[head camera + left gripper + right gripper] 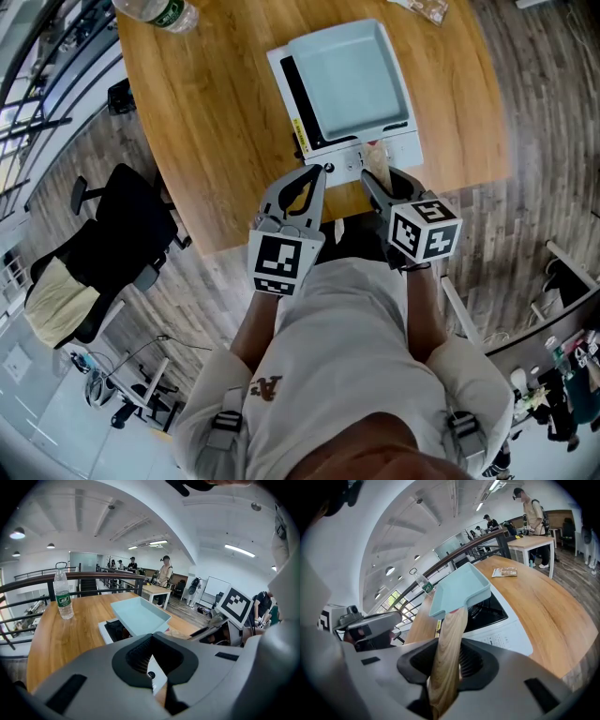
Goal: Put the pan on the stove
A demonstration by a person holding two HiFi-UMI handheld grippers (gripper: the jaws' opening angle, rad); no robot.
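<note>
A pale blue square pan [352,80] lies over the black top of a white stove [401,148] on the wooden table. Whether it rests flat there I cannot tell. Its wooden handle [375,161] points toward me, and my right gripper [380,180] is shut on it. In the right gripper view the handle [449,644] runs out between the jaws to the pan [461,590] above the stove [490,613]. My left gripper [314,176] sits by the stove's front left corner, shut and empty. Its view looks across to the pan [140,616] and stove [108,629].
A water bottle [159,11] stands at the table's far left [62,597]. A small packet [504,572] lies on the table beyond the stove. A black office chair [103,253] is on the floor to the left. People stand at another table in the background.
</note>
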